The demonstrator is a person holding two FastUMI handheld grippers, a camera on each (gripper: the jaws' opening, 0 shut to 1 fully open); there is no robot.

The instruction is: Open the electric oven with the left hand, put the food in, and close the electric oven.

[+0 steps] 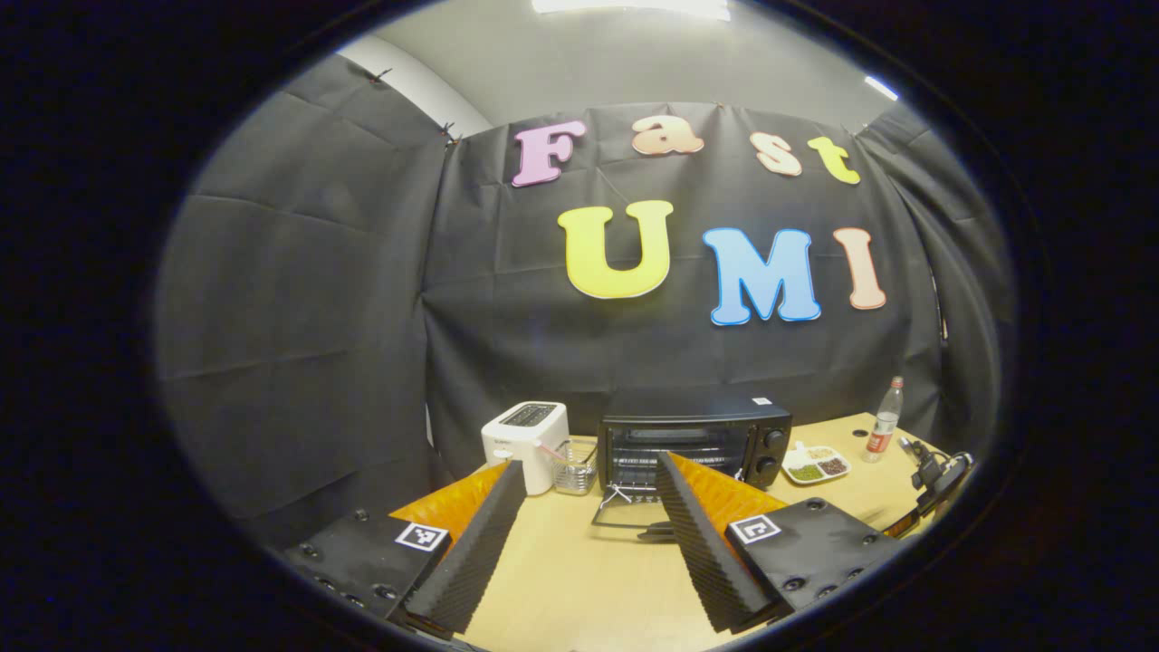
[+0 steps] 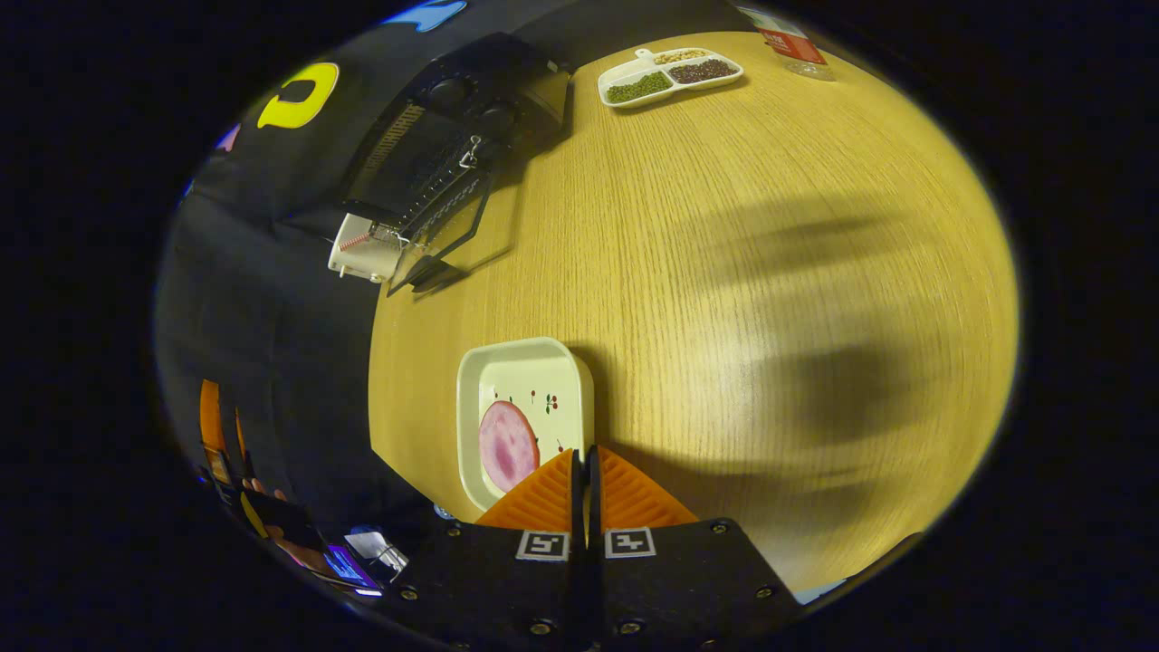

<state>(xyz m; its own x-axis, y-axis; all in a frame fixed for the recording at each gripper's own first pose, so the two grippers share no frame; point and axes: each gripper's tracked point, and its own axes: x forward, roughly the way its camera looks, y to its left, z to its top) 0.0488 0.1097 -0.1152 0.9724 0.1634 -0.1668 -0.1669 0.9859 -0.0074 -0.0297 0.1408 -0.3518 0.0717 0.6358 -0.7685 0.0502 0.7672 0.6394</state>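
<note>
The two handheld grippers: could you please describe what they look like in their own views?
The left gripper has two wedge-shaped fingers with ribbed inner faces. Each sits on a black mounting block studded with bolts and carries a square black-and-white marker. The right gripper is built alike: ridged wedge fingers, black bolted blocks and one square marker per side.
</note>
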